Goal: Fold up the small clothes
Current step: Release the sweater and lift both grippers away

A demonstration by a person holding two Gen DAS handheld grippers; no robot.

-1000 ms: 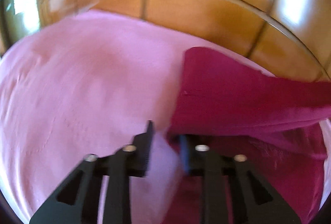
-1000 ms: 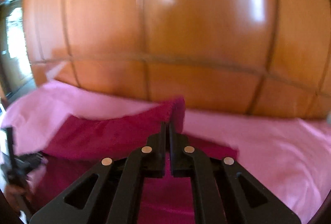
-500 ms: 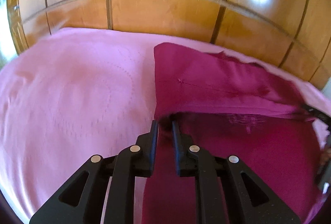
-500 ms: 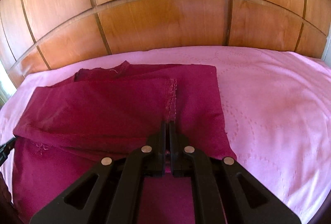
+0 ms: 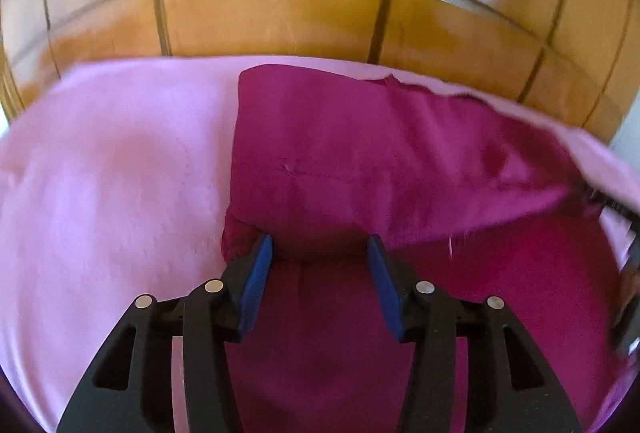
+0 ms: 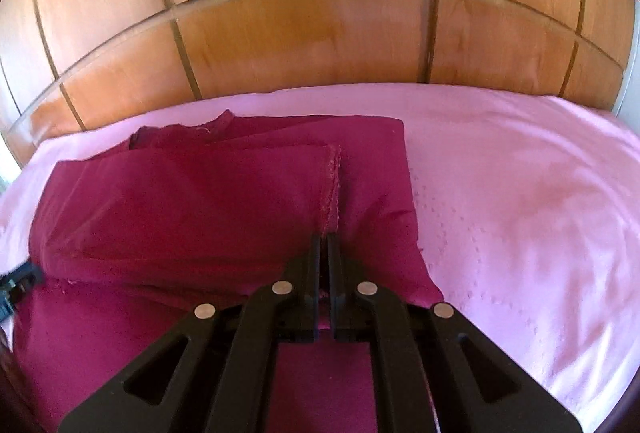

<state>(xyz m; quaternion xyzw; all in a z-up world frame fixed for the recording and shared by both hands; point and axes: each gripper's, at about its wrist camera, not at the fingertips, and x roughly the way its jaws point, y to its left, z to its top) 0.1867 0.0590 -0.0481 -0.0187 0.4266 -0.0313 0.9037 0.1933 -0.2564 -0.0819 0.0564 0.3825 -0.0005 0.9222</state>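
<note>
A magenta garment [image 5: 360,161] lies on the pink bedsheet [image 5: 112,193], with its near part folded over onto itself. My left gripper [image 5: 320,253] is open just above the folded near-left edge, its blue pads apart and holding nothing. In the right wrist view the same garment [image 6: 192,209] lies flat with a frayed hem running toward me. My right gripper [image 6: 325,239] is shut on the garment's hem at the fold's right end. The right gripper's tip shows at the far right of the left wrist view [image 5: 616,209].
A wooden panelled headboard [image 6: 304,33] stands right behind the sheet. Bare pink sheet [image 6: 520,201] stretches to the right of the garment, and to its left in the left wrist view. The left gripper's tip shows at the left edge of the right wrist view [image 6: 20,277].
Both grippers carried the near edge of the garment forward and laid it down as a fold. The left gripper then opened and let go of the cloth; the right stays shut.
</note>
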